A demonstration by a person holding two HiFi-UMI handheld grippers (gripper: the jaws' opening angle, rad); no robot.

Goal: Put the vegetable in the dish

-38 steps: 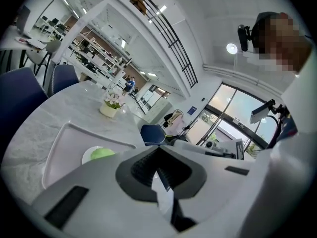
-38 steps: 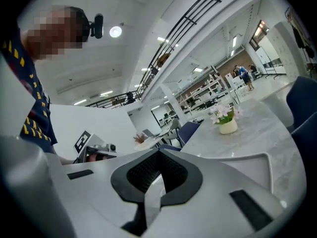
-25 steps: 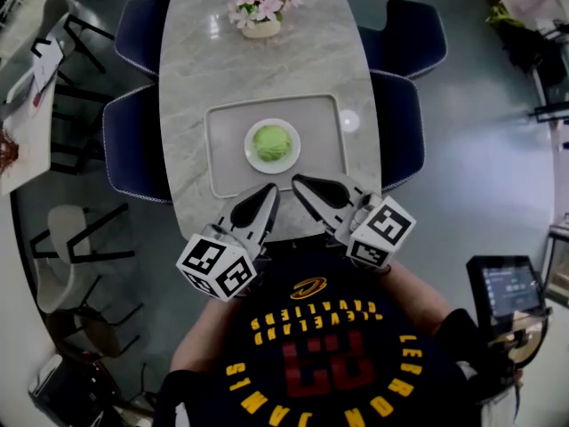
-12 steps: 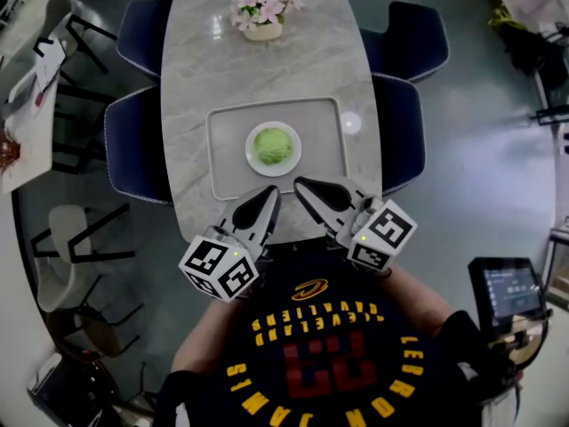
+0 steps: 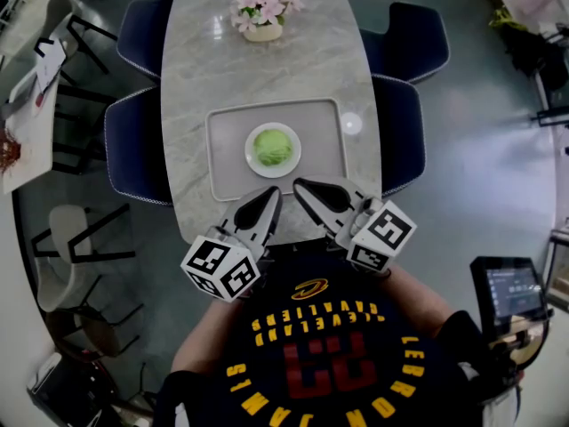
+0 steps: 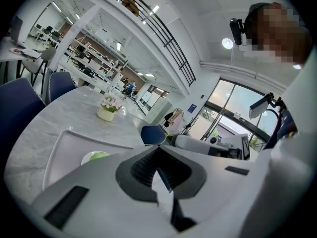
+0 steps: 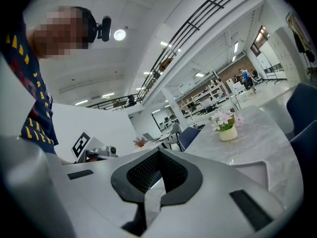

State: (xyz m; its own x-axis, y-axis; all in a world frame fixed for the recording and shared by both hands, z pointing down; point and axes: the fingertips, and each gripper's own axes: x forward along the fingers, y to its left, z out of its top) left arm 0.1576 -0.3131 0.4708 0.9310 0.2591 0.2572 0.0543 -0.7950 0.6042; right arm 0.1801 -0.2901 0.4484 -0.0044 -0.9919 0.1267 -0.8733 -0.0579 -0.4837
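A round green vegetable (image 5: 272,147) lies in a small white dish (image 5: 250,156) at the middle of a grey tray (image 5: 227,154) on the marble table. In the left gripper view the vegetable (image 6: 100,155) and the dish (image 6: 87,158) peek over the jaw. My left gripper (image 5: 271,192) and right gripper (image 5: 298,185) hover side by side at the table's near edge, just short of the tray. Both are shut with nothing between their jaws. The left gripper (image 6: 158,153) and the right gripper (image 7: 157,158) each show their tips pressed together.
A pot of pink flowers (image 5: 260,13) stands at the table's far end. Dark blue chairs (image 5: 133,140) flank the table on both sides. A tablet on a stand (image 5: 507,287) is at the person's right. Other tables and chairs fill the left.
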